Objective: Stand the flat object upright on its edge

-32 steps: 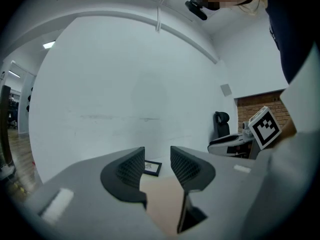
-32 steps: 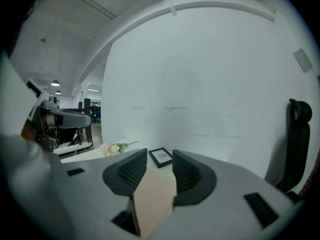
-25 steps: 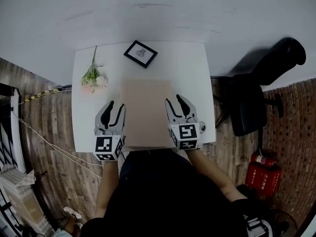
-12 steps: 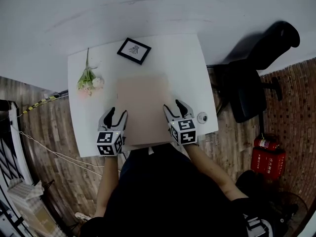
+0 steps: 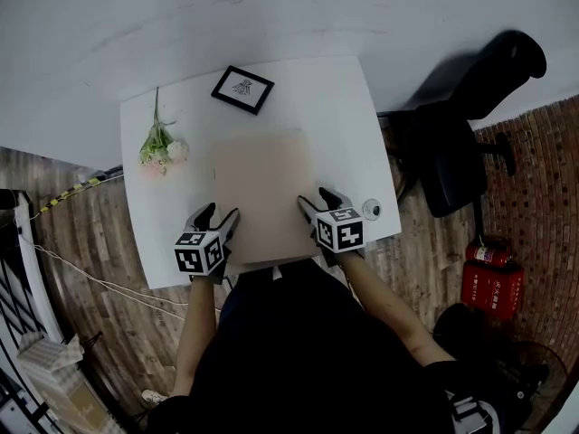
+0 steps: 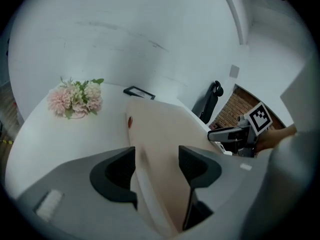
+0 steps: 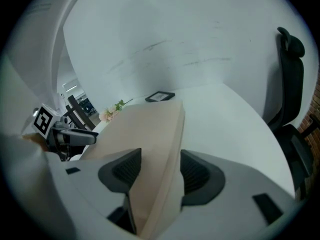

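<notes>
The board (image 5: 262, 193) lies flat on the table (image 5: 344, 116), at the middle of its near edge, with its short near end reaching that edge. It is a plain beige slab, not yet on its edge.

Your left gripper (image 5: 220, 212) sits at the table's near edge and straddles the board's left side. Its jaws have just been opening and now stand wide, with the board's edge between them and a gap at the outer pad. Your right gripper (image 5: 315, 197) mirrors it on the board's right side. Its jaws have also just been opening and are apart around that edge, not clamped. Both point forward and down toward the table.

A black picture frame (image 5: 242, 89) lies at the table's far edge. A sprig of pink flowers (image 5: 163, 147) lies along the table's left side. A small round thing (image 5: 371, 210) sits by the table's near right corner. A black chair (image 5: 461, 143) stands right of the table, and a red extinguisher (image 5: 486, 283) is on the floor nearer you.
</notes>
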A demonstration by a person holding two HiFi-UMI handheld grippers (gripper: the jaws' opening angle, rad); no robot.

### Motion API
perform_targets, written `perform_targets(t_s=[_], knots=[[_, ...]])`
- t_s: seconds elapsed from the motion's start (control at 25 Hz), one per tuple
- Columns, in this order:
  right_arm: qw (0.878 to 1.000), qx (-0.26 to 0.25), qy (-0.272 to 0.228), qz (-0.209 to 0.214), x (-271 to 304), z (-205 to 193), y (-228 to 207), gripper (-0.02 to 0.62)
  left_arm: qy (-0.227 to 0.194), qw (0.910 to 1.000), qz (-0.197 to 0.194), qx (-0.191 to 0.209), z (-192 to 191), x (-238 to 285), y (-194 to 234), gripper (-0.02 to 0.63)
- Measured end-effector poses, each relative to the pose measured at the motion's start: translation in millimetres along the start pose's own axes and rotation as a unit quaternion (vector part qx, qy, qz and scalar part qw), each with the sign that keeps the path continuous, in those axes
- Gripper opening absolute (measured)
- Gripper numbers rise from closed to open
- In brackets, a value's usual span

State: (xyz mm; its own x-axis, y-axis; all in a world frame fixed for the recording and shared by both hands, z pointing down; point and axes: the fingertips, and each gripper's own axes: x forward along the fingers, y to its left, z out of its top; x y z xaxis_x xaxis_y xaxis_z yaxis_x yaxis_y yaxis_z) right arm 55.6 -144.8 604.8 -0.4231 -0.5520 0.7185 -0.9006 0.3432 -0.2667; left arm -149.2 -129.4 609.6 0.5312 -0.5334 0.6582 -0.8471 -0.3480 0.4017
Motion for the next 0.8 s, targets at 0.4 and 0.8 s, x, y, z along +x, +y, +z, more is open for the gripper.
perform_targets(t_s=[0.4, 0.8], knots=[[0.997, 0.031, 0.037, 0.054, 5, -6, 9, 0.238, 0.02, 0.9959, -0.037, -0.08, -9, 5, 1, 0.275], [0.997, 0.022, 0.049, 0.057, 3, -7, 14, 0.238, 0.02, 0.9967, -0.028, -0.074, -7, 3, -2, 0.273]])
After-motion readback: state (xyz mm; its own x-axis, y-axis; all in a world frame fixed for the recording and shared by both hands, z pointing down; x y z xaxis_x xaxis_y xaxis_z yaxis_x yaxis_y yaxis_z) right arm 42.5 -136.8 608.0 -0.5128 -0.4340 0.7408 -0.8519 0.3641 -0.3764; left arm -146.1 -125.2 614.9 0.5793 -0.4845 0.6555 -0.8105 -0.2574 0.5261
